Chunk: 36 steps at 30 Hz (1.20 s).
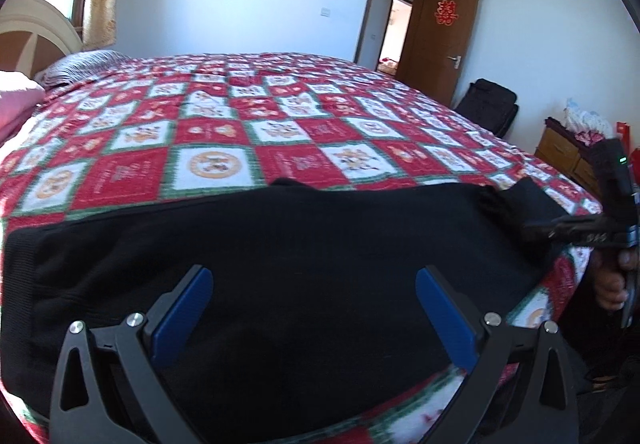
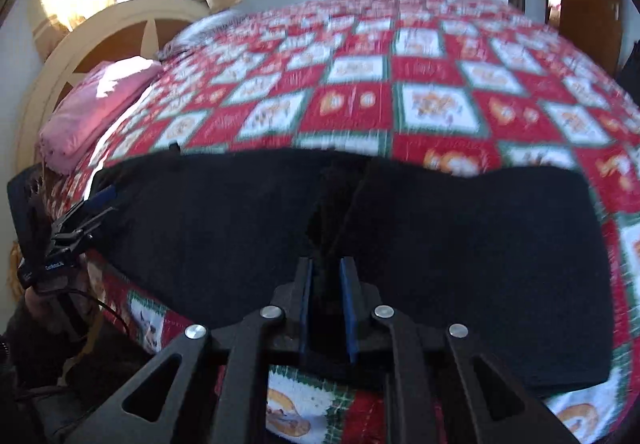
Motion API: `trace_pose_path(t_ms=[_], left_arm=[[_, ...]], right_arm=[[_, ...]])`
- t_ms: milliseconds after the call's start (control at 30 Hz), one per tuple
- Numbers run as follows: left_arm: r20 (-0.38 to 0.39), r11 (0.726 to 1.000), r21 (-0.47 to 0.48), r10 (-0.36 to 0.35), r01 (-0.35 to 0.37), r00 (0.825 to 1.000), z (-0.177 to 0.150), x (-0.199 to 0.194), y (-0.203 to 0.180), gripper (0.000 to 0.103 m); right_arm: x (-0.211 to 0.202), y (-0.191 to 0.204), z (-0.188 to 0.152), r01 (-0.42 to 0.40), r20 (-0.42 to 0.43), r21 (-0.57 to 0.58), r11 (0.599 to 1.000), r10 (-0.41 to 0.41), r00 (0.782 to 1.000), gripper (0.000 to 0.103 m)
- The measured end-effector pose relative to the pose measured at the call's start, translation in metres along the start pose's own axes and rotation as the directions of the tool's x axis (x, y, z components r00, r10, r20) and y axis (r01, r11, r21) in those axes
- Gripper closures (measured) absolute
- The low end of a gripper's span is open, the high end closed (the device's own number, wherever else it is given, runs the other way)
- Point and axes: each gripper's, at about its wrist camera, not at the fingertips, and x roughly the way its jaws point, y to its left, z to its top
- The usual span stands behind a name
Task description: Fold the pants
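Mid-fold, we reckon: black pants (image 1: 280,264) lie as a flat band along the bed's (image 1: 280,132) near edge. Left gripper (image 1: 314,308) jaws spread, empty above the cloth. Right gripper (image 2: 325,300) jaws narrow, pinching a raised fold. More folds left.

The black knit pants (image 1: 280,256) lie flat on the red and white checked quilt (image 1: 248,132), along the near edge of the bed. The left tongs (image 1: 312,284) are over the pants. The right tongs (image 2: 326,276) are at the right end of the pants, with a fold of cloth between them. A pink folded blanket (image 2: 96,104) lies on the bed at the far left, before the curved wooden headboard (image 2: 104,28). A brown wooden door (image 1: 440,36) stands behind the bed.
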Motion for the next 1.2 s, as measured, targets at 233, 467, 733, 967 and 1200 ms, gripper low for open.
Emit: trace_pose_path(t_ms=[233, 467, 733, 967, 1200], left_arm=[[-0.042, 0.991, 0.055, -0.122, 0.125, 0.992, 0.01, 0.017, -0.049, 0.0], [-0.135, 0.954, 0.148, -0.241, 0.26, 0.961, 0.025, 0.047, -0.121, 0.006], [-0.27, 0.921, 0.161, -0.304, 0.354, 0.914, 0.033, 0.092, -0.177, 0.025], [-0.314, 0.924, 0.101, -0.322, 0.368, 0.893, 0.039, 0.112, -0.197, 0.051], [-0.299, 0.925, 0.083, -0.331, 0.37, 0.895, 0.034, 0.11, -0.197, 0.088]], right_arm=[[-0.054, -0.023, 0.002, -0.067, 0.106, 0.02, 0.998, 0.064, 0.992, 0.062], [-0.086, -0.095, -0.005, -0.011, 0.217, 0.241, 0.97, -0.042, 0.975, 0.062], [-0.088, -0.137, -0.022, 0.053, 0.256, 0.343, 0.938, -0.148, 0.955, 0.062], [-0.099, -0.147, -0.03, 0.07, 0.337, 0.407, 0.911, -0.221, 0.915, 0.061], [-0.107, -0.152, -0.035, 0.093, 0.385, 0.445, 0.891, -0.284, 0.878, 0.05]])
